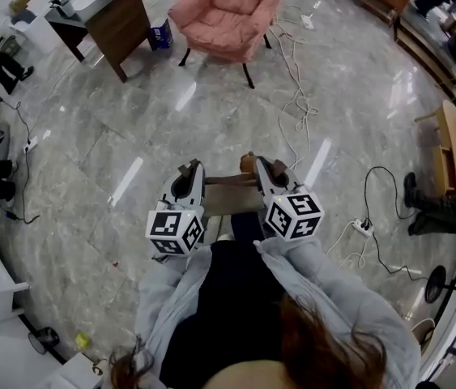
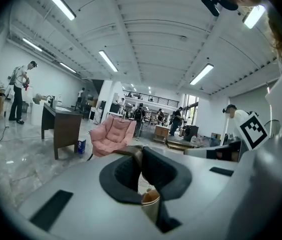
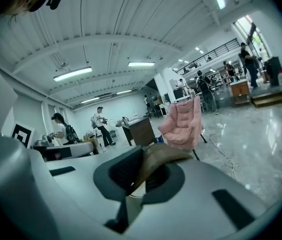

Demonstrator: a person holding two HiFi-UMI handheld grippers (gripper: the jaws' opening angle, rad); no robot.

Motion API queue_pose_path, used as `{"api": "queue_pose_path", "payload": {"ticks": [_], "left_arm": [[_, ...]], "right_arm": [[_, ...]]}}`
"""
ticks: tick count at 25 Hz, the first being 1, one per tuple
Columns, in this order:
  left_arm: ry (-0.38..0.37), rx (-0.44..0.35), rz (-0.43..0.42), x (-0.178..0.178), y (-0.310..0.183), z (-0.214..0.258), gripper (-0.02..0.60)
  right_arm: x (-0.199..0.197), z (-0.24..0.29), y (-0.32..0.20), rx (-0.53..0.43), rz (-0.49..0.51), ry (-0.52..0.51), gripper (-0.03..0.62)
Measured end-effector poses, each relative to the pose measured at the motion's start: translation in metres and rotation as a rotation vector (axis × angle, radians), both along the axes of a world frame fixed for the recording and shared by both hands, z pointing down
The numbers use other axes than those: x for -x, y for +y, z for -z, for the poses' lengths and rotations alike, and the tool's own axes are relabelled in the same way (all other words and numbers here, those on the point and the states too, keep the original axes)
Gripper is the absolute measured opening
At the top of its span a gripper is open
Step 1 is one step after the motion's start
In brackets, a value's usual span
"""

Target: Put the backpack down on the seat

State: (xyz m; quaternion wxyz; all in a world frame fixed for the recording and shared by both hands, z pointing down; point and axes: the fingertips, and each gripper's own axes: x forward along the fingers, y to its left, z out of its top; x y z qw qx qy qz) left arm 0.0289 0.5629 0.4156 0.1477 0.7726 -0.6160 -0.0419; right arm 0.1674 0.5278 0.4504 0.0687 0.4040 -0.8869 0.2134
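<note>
The pink padded armchair (image 1: pixel 228 10) stands far ahead across the marble floor; it also shows as the armchair (image 2: pixel 111 133) and the armchair (image 3: pixel 185 121) in the gripper views. In front of my body hangs the beige backpack (image 1: pixel 229 202), held by its brown strap (image 1: pixel 232 180). My left gripper (image 1: pixel 191 168) is shut on the strap's left end (image 2: pixel 134 151). My right gripper (image 1: pixel 258 165) is shut on the right end (image 3: pixel 165 155). Most of the backpack is hidden below the grippers and my sleeves.
A dark wooden desk (image 1: pixel 108 14) with a blue box (image 1: pixel 160 33) beside it stands left of the armchair. White cables (image 1: pixel 296 96) trail over the floor from the chair toward me. A power strip (image 1: pixel 363 227) lies at right. People stand round the room's edges.
</note>
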Motion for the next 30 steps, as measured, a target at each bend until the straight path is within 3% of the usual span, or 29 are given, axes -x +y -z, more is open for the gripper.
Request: {"api": "queue_pose_path", "payload": {"ticks": [9,21,30], "left_arm": [[-0.014,-0.037,0.029,0.012,-0.089,0.011,0.025],[0.008,-0.018,0.063,0.026,-0.213,0.005,0.025],[0.025,-0.020,0.088,0.023,-0.248,-0.007,0.025]], "right_arm": [[0.014,0.013,-0.089,-0.062,0.048,-0.002,0.006],[0.028,0.010,-0.210,-0.049,0.080,0.013,0.006],[0.025,-0.002,-0.246,-0.040,0.108,0.008,0.006]]}}
